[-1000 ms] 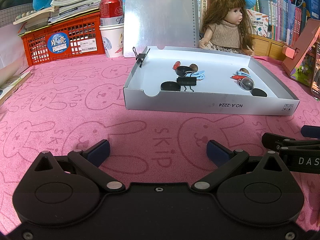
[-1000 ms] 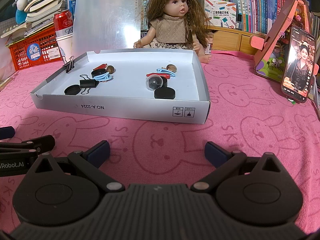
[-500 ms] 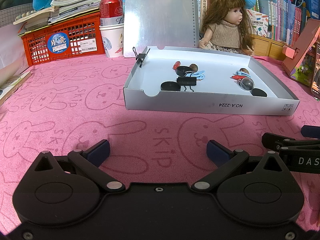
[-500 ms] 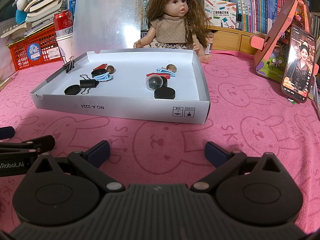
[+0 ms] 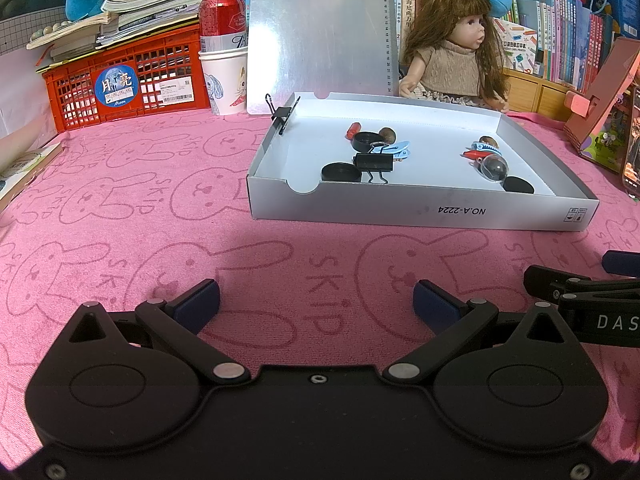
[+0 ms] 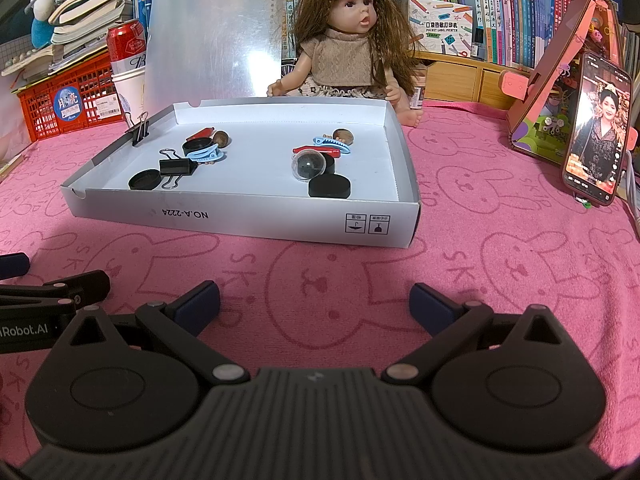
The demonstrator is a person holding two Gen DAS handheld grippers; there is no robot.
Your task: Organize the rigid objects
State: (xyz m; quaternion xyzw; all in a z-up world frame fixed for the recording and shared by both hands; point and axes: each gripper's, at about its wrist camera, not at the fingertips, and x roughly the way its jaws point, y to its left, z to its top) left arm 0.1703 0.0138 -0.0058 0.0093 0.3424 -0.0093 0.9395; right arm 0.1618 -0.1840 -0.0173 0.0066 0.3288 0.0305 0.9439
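A shallow white cardboard tray (image 5: 420, 212) (image 6: 240, 216) lies on the pink cloth. Inside, a left group holds a black binder clip (image 5: 374, 163) (image 6: 178, 168), a black disc (image 5: 340, 172), a black cap (image 5: 366, 140), a blue hair clip (image 5: 396, 150) and a red piece (image 5: 353, 129). A right group holds a clear ball (image 5: 494, 168) (image 6: 307, 165), a black disc (image 6: 329, 191), a blue clip (image 6: 332, 145) and a red clip (image 6: 316, 151). My left gripper (image 5: 316, 302) and my right gripper (image 6: 314, 300) are open and empty, low over the cloth in front of the tray.
A doll (image 6: 348, 44) sits behind the tray beside a metal sheet (image 5: 320, 32). A binder clip (image 5: 282, 114) grips the tray's left rim. A red crate (image 5: 120, 80), can and paper cup (image 5: 224, 80) stand far left. A phone (image 6: 596, 128) leans at the right.
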